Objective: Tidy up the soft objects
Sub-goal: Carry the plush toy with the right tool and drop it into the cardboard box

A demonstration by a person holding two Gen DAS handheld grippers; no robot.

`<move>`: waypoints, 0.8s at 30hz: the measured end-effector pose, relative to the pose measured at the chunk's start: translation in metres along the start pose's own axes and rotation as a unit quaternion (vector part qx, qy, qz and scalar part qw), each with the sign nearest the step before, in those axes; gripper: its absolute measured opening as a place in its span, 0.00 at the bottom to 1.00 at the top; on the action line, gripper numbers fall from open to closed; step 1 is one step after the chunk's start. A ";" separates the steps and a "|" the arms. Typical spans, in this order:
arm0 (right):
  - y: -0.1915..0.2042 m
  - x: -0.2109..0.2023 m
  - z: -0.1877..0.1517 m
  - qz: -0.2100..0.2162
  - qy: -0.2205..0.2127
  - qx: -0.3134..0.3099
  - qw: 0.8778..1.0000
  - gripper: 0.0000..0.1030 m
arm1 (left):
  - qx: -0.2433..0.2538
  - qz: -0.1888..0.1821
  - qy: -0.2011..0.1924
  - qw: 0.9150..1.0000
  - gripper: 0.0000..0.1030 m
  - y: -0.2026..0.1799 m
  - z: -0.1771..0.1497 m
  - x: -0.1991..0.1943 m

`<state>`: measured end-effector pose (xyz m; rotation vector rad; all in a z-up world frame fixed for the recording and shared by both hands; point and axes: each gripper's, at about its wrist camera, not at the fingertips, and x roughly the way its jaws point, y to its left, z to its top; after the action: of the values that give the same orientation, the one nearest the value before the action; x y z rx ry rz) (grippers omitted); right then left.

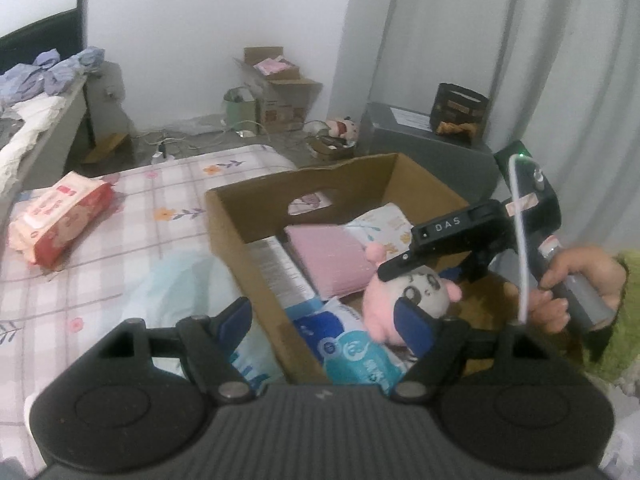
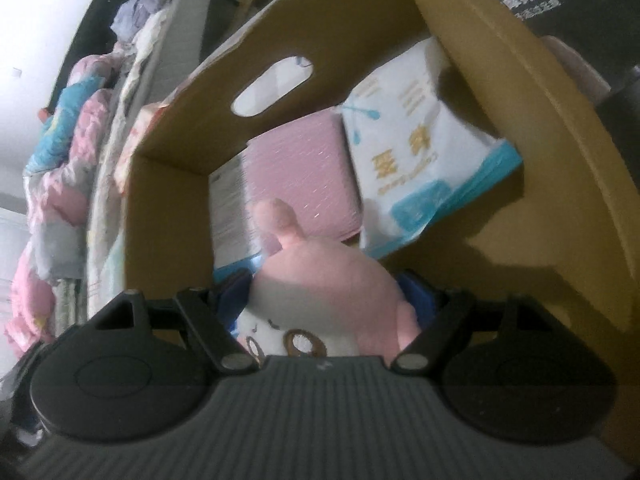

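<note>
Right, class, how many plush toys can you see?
2: pink plush in the right gripper, at the cardboard box; second plush on the far floor. More may be hidden.

The left gripper, a black two-finger tool with blue pads on its fingertips, points forward and downward with its jaws standing wide apart and nothing pressed between them. The right gripper, of the same black build with blue pads, tilts steeply down, its jaws set wide around a soft pink and white plush toy that fills the gap between them, the pads at its two sides. In the left wrist view the person's right hand wraps around the grey handle of that tool, fingers curled beneath it, a fuzzy green sleeve at the wrist.
</note>
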<state>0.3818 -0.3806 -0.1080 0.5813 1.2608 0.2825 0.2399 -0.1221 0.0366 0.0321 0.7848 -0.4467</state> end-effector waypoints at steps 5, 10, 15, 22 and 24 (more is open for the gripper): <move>-0.001 0.008 0.006 -0.008 -0.001 0.000 1.000 0.77 | -0.006 0.009 -0.003 1.000 0.77 0.008 -0.007 -0.013; 0.001 0.015 0.001 -0.021 0.006 0.004 1.000 0.80 | -0.016 0.015 -0.006 1.000 0.77 0.017 -0.014 -0.023; 0.009 0.006 -0.002 -0.036 -0.004 0.002 0.999 0.80 | -0.024 0.023 -0.019 0.999 0.80 0.026 -0.024 -0.045; 0.030 -0.027 -0.013 -0.053 -0.044 -0.026 0.997 0.82 | -0.051 0.042 -0.039 0.997 0.82 0.050 -0.052 -0.088; 0.041 -0.039 -0.019 -0.056 -0.061 -0.037 0.996 0.82 | -0.063 0.053 -0.045 0.996 0.83 0.060 -0.065 -0.103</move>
<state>0.3570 -0.3618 -0.0570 0.4567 1.1563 0.1973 0.1560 -0.0160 0.0533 -0.0638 0.7174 -0.2957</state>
